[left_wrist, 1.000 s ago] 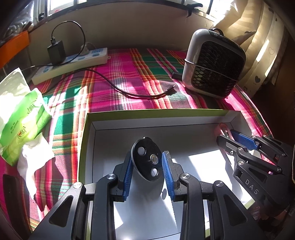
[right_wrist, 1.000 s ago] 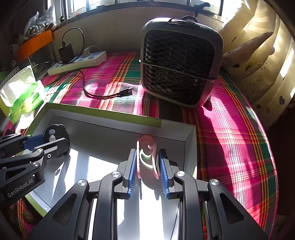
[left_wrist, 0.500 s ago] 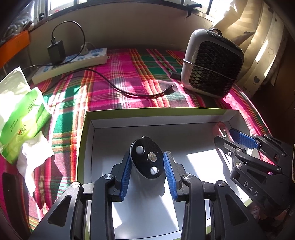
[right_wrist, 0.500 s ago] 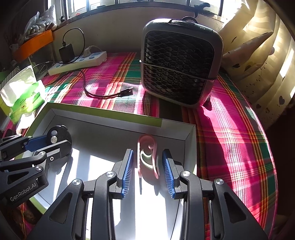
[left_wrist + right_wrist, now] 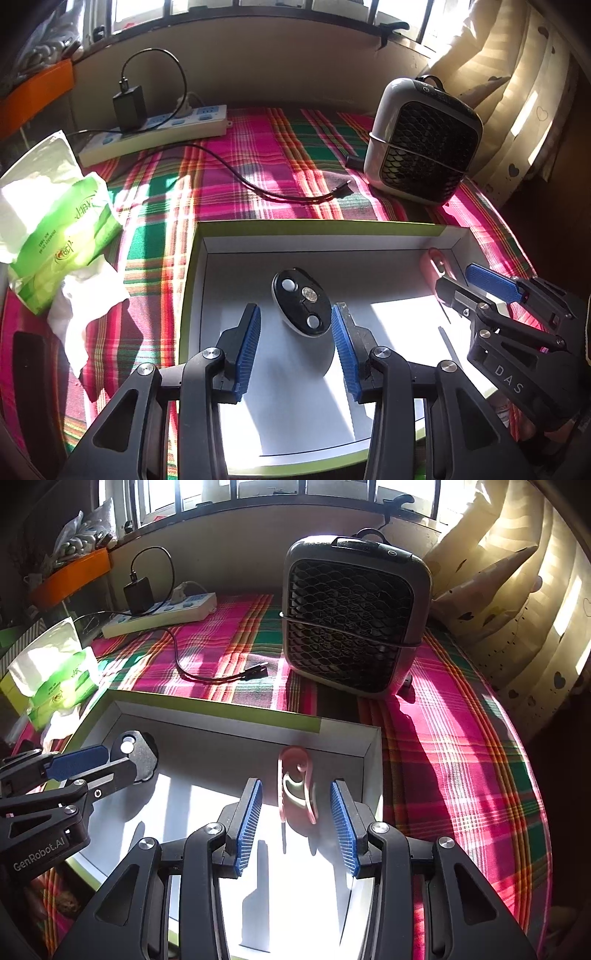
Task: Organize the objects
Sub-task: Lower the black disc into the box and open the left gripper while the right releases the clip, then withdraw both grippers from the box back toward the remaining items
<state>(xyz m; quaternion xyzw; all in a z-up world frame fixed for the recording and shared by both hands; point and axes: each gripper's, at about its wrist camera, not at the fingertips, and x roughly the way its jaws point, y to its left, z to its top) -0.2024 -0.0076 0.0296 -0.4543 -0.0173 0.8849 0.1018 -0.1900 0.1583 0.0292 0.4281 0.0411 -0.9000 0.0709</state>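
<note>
A shallow white box with a green rim [image 5: 317, 224] [image 5: 207, 713] lies on the plaid cloth. A black oval device [image 5: 301, 302] with two white dots stands on the box floor between the blades of my left gripper [image 5: 295, 328], which is open and clear of it. It also shows in the right wrist view [image 5: 135, 755]. A pink clip [image 5: 297, 784] stands in the box's right corner between the blades of my right gripper [image 5: 295, 808], which is open around it. The pink clip also shows in the left wrist view [image 5: 434, 264].
A grey mesh-front heater [image 5: 352, 622] stands behind the box at the right. A white power strip [image 5: 155, 133] with a black charger and a trailing cable [image 5: 258, 184] lies at the back. A green tissue pack [image 5: 55, 225] sits left of the box. Curtains hang at the right.
Both grippers have opened. The left one let go of the black oval device and the right one let go of the pink clip; both objects now stand free in the box.
</note>
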